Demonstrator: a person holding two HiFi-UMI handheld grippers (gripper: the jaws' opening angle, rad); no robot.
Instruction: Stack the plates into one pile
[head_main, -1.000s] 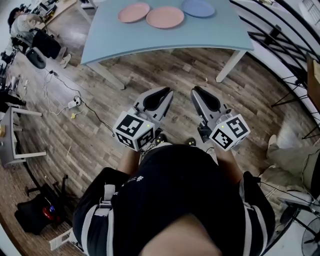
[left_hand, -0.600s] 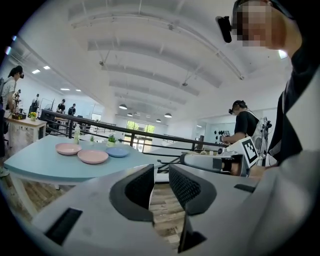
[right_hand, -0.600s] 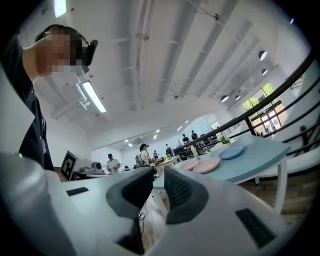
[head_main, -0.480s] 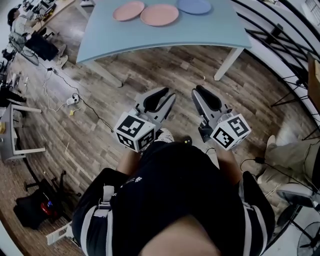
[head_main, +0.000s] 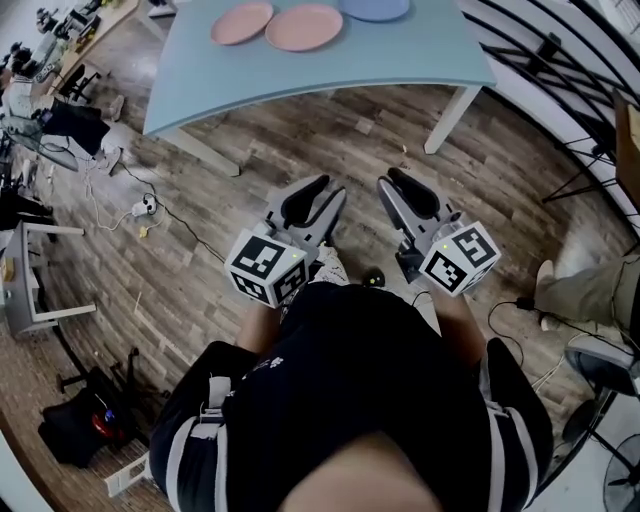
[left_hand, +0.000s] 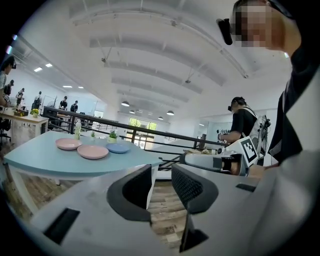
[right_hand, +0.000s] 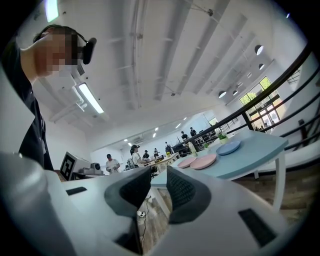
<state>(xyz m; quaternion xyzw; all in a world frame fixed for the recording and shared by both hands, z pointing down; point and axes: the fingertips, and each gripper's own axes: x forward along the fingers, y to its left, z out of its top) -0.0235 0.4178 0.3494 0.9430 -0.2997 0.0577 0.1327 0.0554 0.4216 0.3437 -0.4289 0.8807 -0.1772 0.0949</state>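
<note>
Pink plates (head_main: 303, 27) and a blue plate (head_main: 373, 8) lie unstacked on the table (head_main: 330, 65), well ahead of the left gripper (head_main: 318, 192), its empty jaws just opening, and the right gripper (head_main: 398, 185), its empty jaws slightly apart.

Three plates (head_main: 303, 27) abreast on table (head_main: 330, 62)
</note>
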